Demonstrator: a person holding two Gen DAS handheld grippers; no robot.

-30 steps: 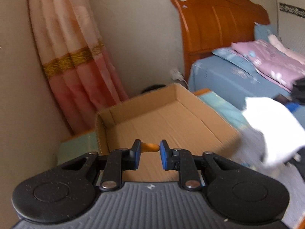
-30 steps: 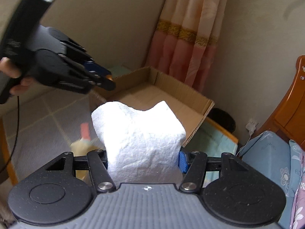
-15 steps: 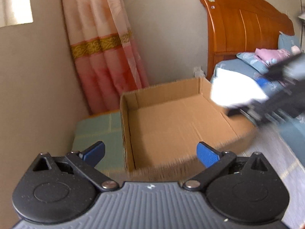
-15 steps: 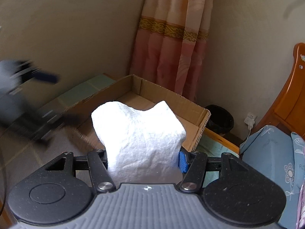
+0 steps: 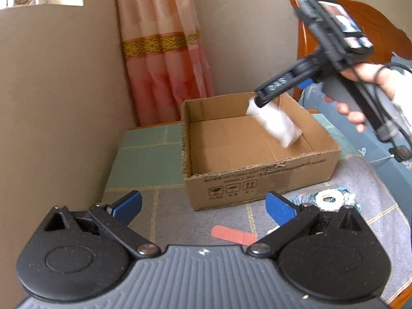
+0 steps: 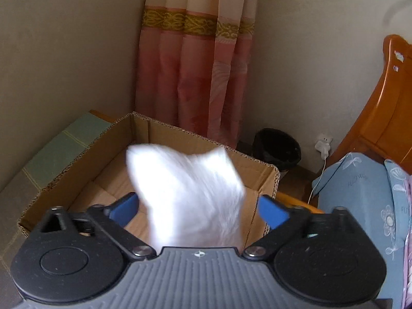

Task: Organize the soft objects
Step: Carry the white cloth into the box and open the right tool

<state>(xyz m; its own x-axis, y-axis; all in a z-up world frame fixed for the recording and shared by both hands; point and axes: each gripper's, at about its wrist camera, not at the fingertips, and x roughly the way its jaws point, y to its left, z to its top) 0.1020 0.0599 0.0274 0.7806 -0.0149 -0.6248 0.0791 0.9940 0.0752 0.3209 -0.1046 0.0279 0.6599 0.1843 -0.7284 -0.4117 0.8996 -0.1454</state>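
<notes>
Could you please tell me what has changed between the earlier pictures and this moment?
The right gripper carried the white cloth over the cardboard box; its jaws are opening, pads clear of it. The left gripper let go of a small orange piece and now stands open, empty. The box stayed in place.

box (image 5: pixel 260 180): corrugated cardboard, matt brown, torn rough rim
white wad (image 6: pixel 188 195): soft fibrous cloth or tissue, matt
left gripper (image 5: pixel 203 206): black speckled matt plastic, blue ribbed pads, shiny metal pivots
curtain (image 6: pixel 195 59): thin pink cloth, gold woven band
headboard (image 6: pixel 386 118): glossy varnished wood
table cover (image 5: pixel 144 159): matt quilted cloth
</notes>
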